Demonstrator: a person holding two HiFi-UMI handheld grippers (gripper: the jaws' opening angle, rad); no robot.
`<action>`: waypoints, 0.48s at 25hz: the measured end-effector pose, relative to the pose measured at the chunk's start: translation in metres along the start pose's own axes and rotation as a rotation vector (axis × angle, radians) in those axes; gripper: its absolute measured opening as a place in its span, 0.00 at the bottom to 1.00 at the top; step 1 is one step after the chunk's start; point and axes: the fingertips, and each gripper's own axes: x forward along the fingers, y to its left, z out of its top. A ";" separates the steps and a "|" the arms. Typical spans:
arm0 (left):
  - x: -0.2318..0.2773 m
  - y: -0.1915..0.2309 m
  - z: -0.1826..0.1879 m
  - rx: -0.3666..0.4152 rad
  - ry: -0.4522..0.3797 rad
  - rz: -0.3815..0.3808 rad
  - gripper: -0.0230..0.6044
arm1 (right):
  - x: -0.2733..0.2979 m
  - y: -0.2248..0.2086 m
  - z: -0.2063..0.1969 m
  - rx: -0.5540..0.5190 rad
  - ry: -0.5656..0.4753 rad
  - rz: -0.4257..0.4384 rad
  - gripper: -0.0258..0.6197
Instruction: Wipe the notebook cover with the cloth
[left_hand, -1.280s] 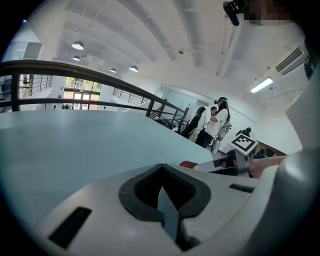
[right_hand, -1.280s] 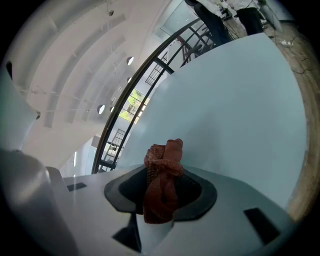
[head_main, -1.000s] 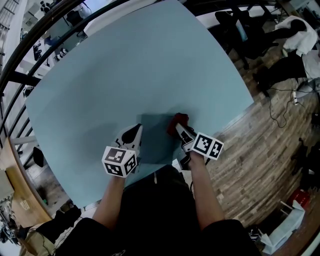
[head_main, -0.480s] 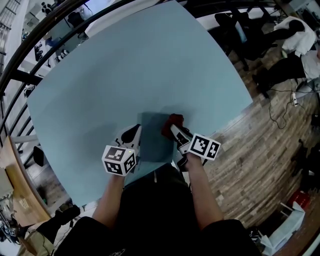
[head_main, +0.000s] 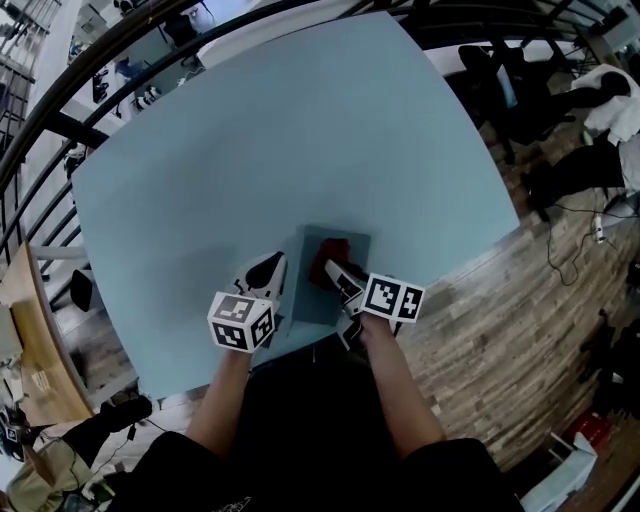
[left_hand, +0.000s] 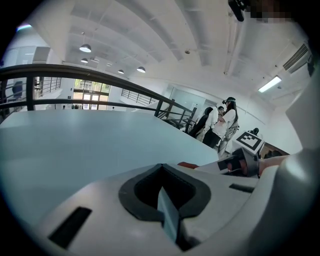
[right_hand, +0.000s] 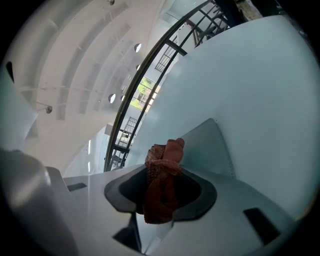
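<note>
Head view: shows the notebook (head_main: 352, 248) flat at the near edge of the table (head_main: 300, 130), with the left gripper (head_main: 268, 272) at its left edge and the right gripper (head_main: 335, 272) holding the red cloth (head_main: 328, 258) on the middle of the cover. Left gripper view: shows jaws closed on a thin blue-grey sheet, apparently the notebook's edge, steadying it. Right gripper view: shows jaws clamped on the bunched cloth over the cover, suggesting wiping under way, with no telling how much of the cover is already done.
</note>
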 end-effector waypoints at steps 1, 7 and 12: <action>-0.002 0.002 0.000 -0.003 -0.002 0.005 0.04 | 0.004 0.002 -0.002 -0.003 0.011 0.004 0.26; -0.009 0.014 -0.005 -0.014 0.002 0.028 0.04 | 0.029 0.015 -0.011 -0.016 0.053 0.025 0.26; -0.009 0.016 -0.009 -0.023 0.008 0.038 0.04 | 0.039 0.021 -0.015 -0.042 0.090 0.034 0.26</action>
